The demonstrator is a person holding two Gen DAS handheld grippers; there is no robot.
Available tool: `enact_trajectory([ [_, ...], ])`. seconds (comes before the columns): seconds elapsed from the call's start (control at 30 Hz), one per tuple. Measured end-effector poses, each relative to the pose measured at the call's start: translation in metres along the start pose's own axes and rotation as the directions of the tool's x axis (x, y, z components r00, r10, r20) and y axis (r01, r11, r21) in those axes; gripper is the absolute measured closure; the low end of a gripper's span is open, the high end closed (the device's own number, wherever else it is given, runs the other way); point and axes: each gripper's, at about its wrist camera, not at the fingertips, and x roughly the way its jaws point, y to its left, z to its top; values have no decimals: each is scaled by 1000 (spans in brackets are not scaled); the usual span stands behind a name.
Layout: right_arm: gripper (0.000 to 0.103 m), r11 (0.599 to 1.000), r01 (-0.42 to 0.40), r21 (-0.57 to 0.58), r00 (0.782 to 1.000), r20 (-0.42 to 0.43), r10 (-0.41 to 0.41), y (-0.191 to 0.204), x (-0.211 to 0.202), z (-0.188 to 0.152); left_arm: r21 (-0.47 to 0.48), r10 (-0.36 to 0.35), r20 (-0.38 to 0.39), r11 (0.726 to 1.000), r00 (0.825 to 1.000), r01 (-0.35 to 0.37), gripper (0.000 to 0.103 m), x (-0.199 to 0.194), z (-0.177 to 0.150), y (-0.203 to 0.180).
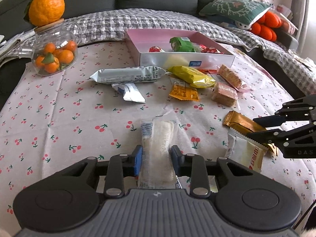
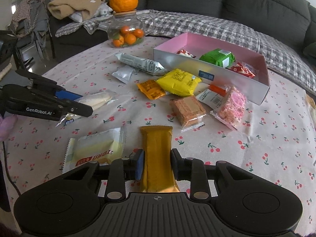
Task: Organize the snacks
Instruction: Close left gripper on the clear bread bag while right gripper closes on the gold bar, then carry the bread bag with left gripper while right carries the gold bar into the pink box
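the pink box (image 2: 264,67) sits at the far side of the tabletop (image 1: 59,122), open side up, and already holds a green packet (image 2: 218,57) and red-wrapped sweets (image 2: 243,70), so it looks like the collecting point for the snacks.

the left gripper (image 1: 157,158) has its pads on either side of a clear-wrapped white snack (image 1: 158,138), which lies well short of the pink box on the near side; the pads look pressed against the wrapper, so i judge it clamped on that snack. the right gripper (image 2: 157,163) is likewise closed around a gold-wrapped bar (image 2: 157,150), also well on the near side of the pink box. each is gripped across its narrow width near one end, probably so the long wrapper hangs forward and can be dropped in easily.

just in front of the pink box lie the rest: a silver tube packet (image 2: 141,64), a yellow packet (image 2: 178,82), an orange sachet (image 2: 151,88), a wafer block (image 2: 187,109) and a pink-labelled cracker pack (image 2: 232,106). a pale packet with a red band (image 2: 96,150) lies beside the gold-wrapped bar.

readable writing: "genrobot.ai" on the left gripper's side in the right wrist view; date-like digits on the silver tube packet, too small to trust.
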Motion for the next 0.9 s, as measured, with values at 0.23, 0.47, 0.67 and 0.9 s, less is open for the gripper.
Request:
enact_trajectory([
  [0.23,76,1000,10,29,1000,18,-10,-5,-3,6,-7,-3,4,1000,1000,3,76,-2,5,-3],
  [0.47,76,999,6,52,999,53,-8,-6,-9,19,-22,-5,25,1000,1000,5,76,-4,15,-6],
  [0.67,76,997,3,83,996,87,-10,-11,-14,33,-32,-14,48,999,999,15,76,-5,27,-11],
  [0.9,76,988,25,155,993,113,-43,-24,-17,49,-57,-22,69,998,997,26,77,-4,45,-19],
])
